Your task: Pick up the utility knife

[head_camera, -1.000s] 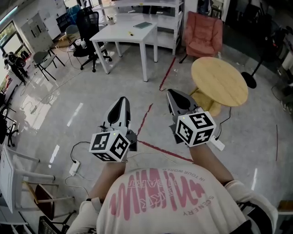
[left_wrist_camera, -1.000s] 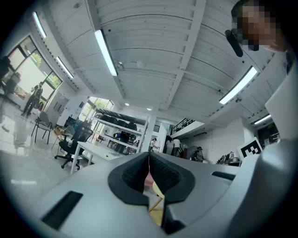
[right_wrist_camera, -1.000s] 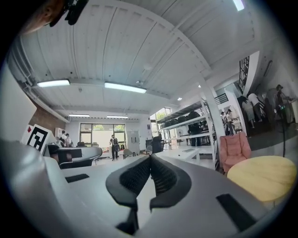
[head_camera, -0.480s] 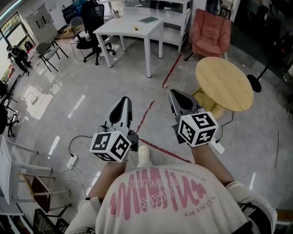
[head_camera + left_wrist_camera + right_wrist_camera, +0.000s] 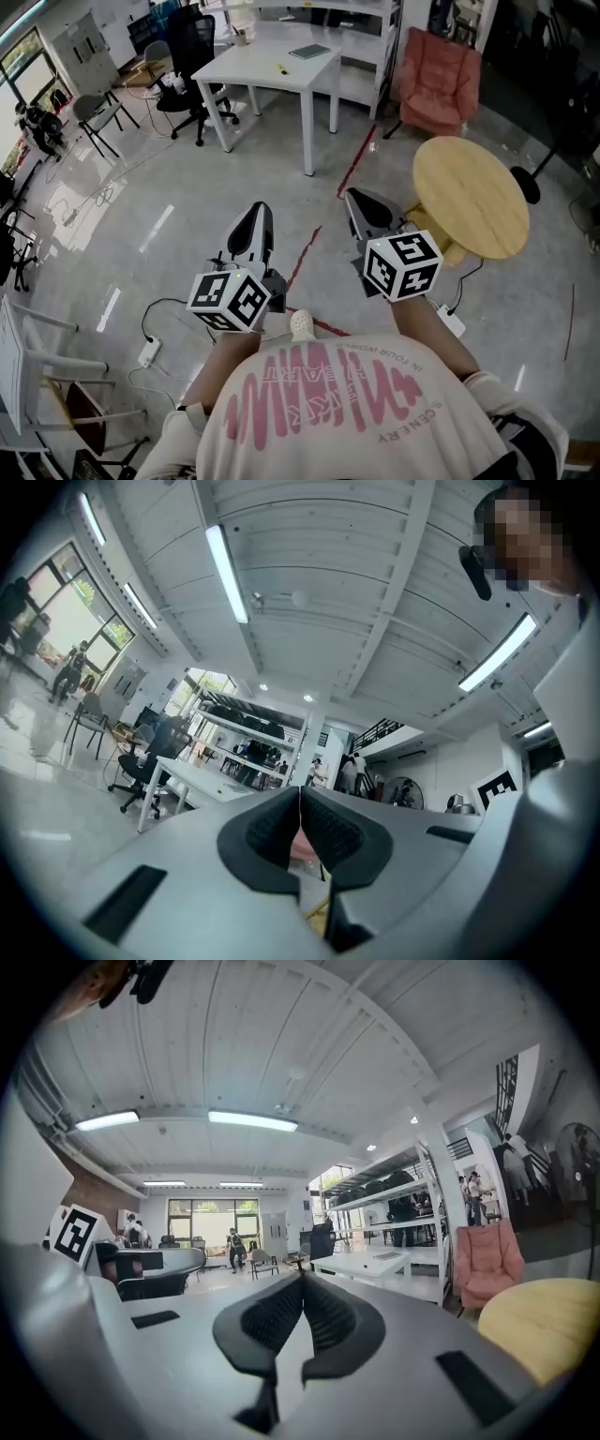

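Head view shows the left gripper (image 5: 257, 208) and right gripper (image 5: 354, 195), fingers closed on nothing, well apart from the white counter (image 5: 246, 67). A small yellow item (image 5: 280, 67) there may be the utility knife. Approach and grasp both remain.

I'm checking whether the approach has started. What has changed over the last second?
The person has walked forward: the round wooden table and pink armchair sit lower in the head view, and a shoe has come into view. The left gripper and right gripper stay shut, empty, side by side.
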Motion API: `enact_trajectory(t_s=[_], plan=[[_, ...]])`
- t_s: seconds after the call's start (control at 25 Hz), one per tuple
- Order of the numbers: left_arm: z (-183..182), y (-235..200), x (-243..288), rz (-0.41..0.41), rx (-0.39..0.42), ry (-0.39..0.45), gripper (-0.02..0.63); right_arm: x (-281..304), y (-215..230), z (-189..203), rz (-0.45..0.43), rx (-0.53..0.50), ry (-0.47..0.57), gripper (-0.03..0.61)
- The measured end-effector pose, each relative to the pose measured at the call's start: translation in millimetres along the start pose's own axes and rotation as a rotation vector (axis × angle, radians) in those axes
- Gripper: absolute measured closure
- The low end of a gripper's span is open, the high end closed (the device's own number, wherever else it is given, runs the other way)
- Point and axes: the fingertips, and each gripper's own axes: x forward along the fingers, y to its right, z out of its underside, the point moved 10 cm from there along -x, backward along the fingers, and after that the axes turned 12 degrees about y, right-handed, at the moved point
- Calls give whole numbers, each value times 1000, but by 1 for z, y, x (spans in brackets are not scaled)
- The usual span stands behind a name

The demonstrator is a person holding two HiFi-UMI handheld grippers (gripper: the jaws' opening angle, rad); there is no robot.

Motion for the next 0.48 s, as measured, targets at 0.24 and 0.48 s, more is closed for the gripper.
enact_trajectory(t_s=[0.24, 0.48], plan=[[-26, -63, 96, 42, 4, 34, 589, 105, 23, -18, 6, -21, 40, 563], [-44, -120, 183, 95, 21, 81, 589, 194, 50, -26, 13, -46, 86, 563]])
